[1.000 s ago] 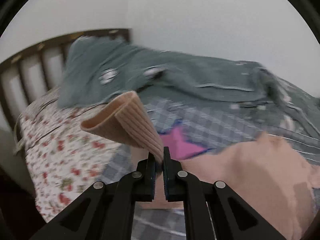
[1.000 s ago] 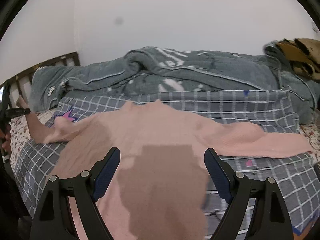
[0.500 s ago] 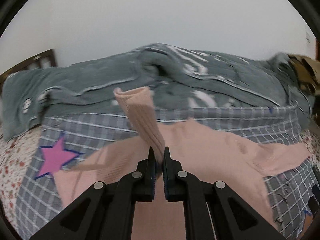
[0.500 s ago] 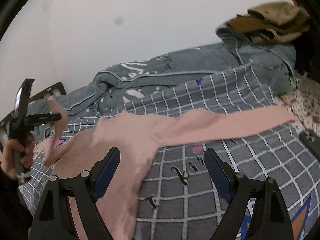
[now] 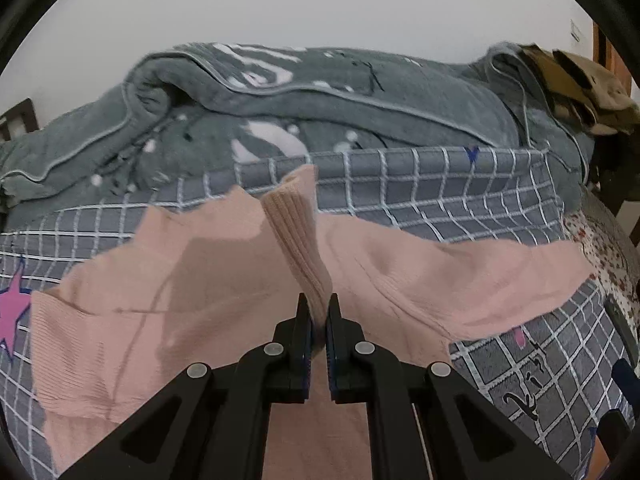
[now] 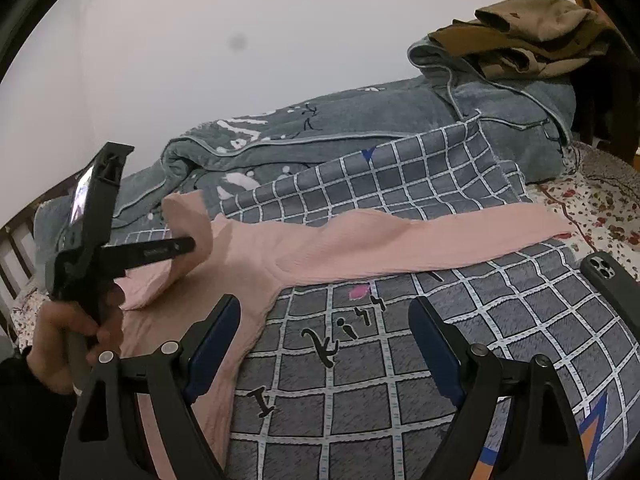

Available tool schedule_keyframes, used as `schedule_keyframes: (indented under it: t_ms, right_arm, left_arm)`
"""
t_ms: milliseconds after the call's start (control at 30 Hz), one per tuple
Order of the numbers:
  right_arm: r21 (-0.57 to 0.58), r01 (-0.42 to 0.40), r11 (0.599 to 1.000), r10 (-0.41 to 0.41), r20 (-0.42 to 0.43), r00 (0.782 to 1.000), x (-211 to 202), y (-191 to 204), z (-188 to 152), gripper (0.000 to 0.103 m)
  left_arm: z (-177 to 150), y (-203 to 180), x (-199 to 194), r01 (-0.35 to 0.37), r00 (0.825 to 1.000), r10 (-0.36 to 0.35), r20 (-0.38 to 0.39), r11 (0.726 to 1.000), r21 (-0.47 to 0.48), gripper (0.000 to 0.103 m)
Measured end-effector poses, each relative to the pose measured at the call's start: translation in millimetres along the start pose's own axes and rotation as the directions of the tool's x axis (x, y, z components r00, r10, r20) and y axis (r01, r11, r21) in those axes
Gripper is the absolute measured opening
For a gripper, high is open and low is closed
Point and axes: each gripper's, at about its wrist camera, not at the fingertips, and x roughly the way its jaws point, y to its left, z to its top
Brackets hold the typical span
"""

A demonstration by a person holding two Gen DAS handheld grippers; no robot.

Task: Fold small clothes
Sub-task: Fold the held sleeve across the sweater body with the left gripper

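Observation:
A pink ribbed sweater [image 5: 192, 288] lies spread on a grey checked blanket [image 5: 460, 184]. My left gripper [image 5: 318, 312] is shut on the ribbed cuff [image 5: 298, 232] of its left sleeve, which stands up over the sweater's body. In the right wrist view that same left gripper [image 6: 188, 245] shows at the left, held by a hand [image 6: 68, 344], with the cuff [image 6: 188, 220] draped over its tip. The other sleeve [image 6: 460, 236] stretches flat to the right. My right gripper [image 6: 324, 320] hangs open above the blanket beside the sweater's edge, with nothing between its fingers.
A rolled grey quilt [image 6: 360, 120] runs along the wall behind the sweater. Brown clothes [image 6: 532, 32] are piled at the far right. A dark phone [image 6: 612, 280] lies on the blanket's right side. A floral sheet [image 6: 600, 208] and a wooden headboard [image 6: 16, 248] border the bed.
My left gripper has carried the sleeve cuff from the bed's left edge rightward over the sweater's body. My right gripper swung right, off the sweater's body and over the bare checked blanket.

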Motion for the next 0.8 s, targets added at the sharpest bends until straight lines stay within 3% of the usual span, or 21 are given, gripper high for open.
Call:
schedule_keyframes:
  t_ms: [167, 367, 567, 800]
  right_arm:
    - [0.0, -0.008, 1.0, 0.008, -0.018, 1.0, 4.6, 2.8, 0.5, 0.085]
    - [0.004, -0.031, 0.999, 0.032, -0.017, 0.999, 8.4, 17.0, 4.0, 0.085]
    - [-0.031, -0.043, 0.999, 0.042, -0.03, 0.999, 15.8, 40.3, 2.0, 0.085]
    - [-0.075, -0.044, 0.996, 0.04, -0.058, 0.998, 29.9, 68.4, -3.4, 0.085]
  left_arm:
    - [-4.1, -2.9, 2.9, -0.034, 0.999, 0.034, -0.002, 0.999, 0.013, 0.016]
    - [-6.7, 18.8, -13.9, -0.077, 0.997, 0.077, 0.031, 0.997, -0.003, 0.061]
    - [-18.6, 66.9, -41.4, -0.114, 0.992, 0.116, 0.048, 0.993, -0.039, 0.064]
    - [-55.5, 166.1, -65.1, -0.178, 0.983, 0.182, 0.007, 0.969, -0.173, 0.066]
